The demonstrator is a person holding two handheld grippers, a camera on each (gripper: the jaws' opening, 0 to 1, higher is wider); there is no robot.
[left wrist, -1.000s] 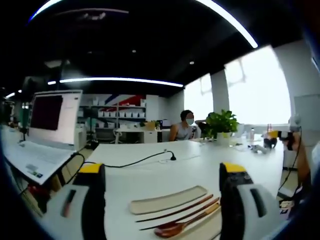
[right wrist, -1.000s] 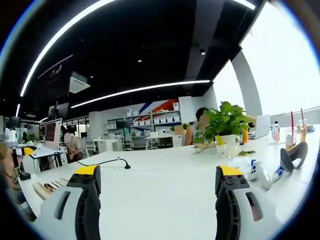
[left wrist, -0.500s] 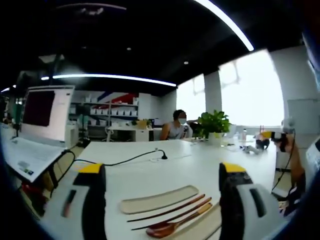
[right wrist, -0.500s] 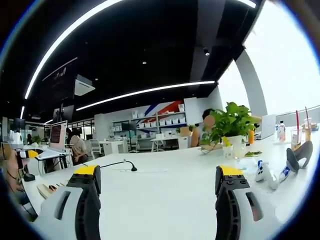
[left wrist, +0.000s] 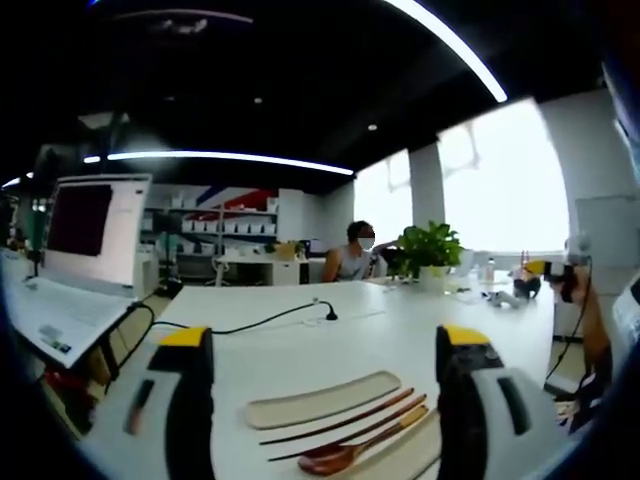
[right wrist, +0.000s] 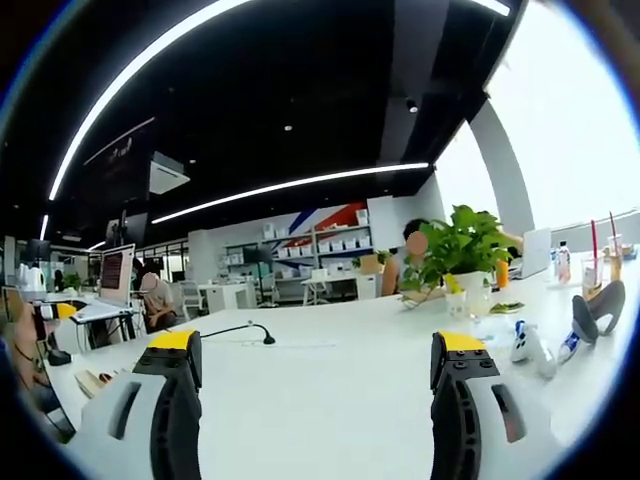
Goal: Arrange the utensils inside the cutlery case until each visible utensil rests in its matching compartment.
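In the left gripper view a beige cutlery case lid lies on the white table, and beside it a pair of dark wooden chopsticks and a wooden spoon. They rest between the jaws of my left gripper, which stands open above them with nothing held. My right gripper is open too, over bare table. The utensils show small at the far left of the right gripper view.
An open laptop sits at the left, with a black cable running across the table. A potted plant, bottles and a game controller stand at the right. A seated person is at the far side.
Both views have shifted only slightly; the utensils and case lid lie where they were. Both grippers remain open.
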